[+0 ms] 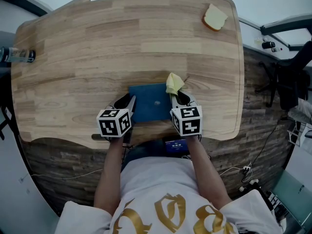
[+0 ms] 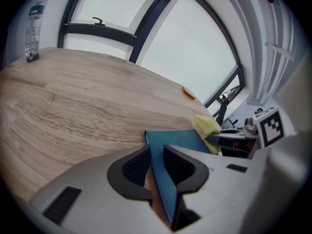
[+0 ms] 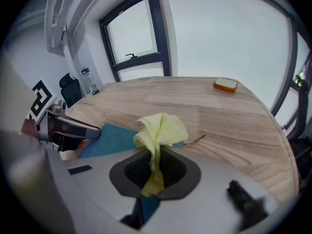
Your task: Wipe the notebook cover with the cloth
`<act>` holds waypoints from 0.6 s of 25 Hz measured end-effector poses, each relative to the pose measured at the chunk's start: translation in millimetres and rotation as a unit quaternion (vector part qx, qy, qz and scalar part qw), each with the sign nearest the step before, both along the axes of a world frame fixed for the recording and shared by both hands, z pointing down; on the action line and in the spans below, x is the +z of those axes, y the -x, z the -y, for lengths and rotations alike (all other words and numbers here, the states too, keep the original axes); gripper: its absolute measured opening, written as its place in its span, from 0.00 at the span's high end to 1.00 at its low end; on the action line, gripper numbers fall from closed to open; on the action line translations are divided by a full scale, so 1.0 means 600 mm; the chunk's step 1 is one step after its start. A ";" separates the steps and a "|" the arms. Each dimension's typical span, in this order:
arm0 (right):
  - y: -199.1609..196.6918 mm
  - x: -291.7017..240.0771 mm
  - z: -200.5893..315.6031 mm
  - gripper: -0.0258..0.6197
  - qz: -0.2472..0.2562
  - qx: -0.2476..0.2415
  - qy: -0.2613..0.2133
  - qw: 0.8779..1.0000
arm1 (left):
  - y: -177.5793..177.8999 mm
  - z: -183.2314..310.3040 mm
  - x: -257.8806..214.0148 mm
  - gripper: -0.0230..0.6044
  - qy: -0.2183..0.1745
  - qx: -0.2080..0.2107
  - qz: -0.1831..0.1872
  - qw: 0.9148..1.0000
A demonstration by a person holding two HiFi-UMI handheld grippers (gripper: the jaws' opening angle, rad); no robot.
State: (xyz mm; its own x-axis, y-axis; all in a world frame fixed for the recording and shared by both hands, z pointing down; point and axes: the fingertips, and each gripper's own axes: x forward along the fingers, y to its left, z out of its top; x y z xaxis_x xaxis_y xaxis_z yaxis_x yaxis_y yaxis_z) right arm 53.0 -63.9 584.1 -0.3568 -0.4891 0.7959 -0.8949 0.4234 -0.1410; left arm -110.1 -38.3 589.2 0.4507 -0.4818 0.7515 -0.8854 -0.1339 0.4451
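Far left: a clear bottle (image 1: 17, 55) stands upright near the left edge of the wooden table (image 1: 97, 57), well apart from everything else.

Left gripper (image 1: 126, 103), marker cube on top, is at the near edge of the table and points down and away from the person. Its jaws are clamped on the left edge of the blue notebook (image 1: 151, 108), one pad on each side of it (the left gripper view shows the edge running straight between the pads). That edge looks slightly raised off the wood there.

Centre: the notebook is closed, cover up, near the table's front edge and directly in front of the person. It sits between the two grippers.

Right gripper (image 1: 179, 97) is at the notebook's right side and angled down much like the left one. Its jaws are closed on the yellow cloth (image 1: 174, 83), pinching a thin fold. The rest of the cloth bunches up loosely above the fingertips, over the notebook's far right corner. Whether the cloth touches the cover can't be told.

Far right, back corner of the table: a pale slice (image 1: 215, 17) with a brown rim (bread or sponge, can't tell) lies flat, well apart from the notebook.

Off the table on the right, a dark office chair (image 1: 290, 79) stands on the floor.
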 end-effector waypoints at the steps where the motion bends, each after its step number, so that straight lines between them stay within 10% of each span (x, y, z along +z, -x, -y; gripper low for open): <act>1: 0.005 0.000 0.000 0.90 0.000 -0.004 0.000 1.000 | 0.000 0.000 0.000 0.81 0.001 0.000 -0.001 1.000; 15: 0.059 0.000 0.002 0.90 0.002 -0.045 -0.002 0.999 | 0.004 0.001 0.001 0.83 0.009 -0.014 -0.020 1.000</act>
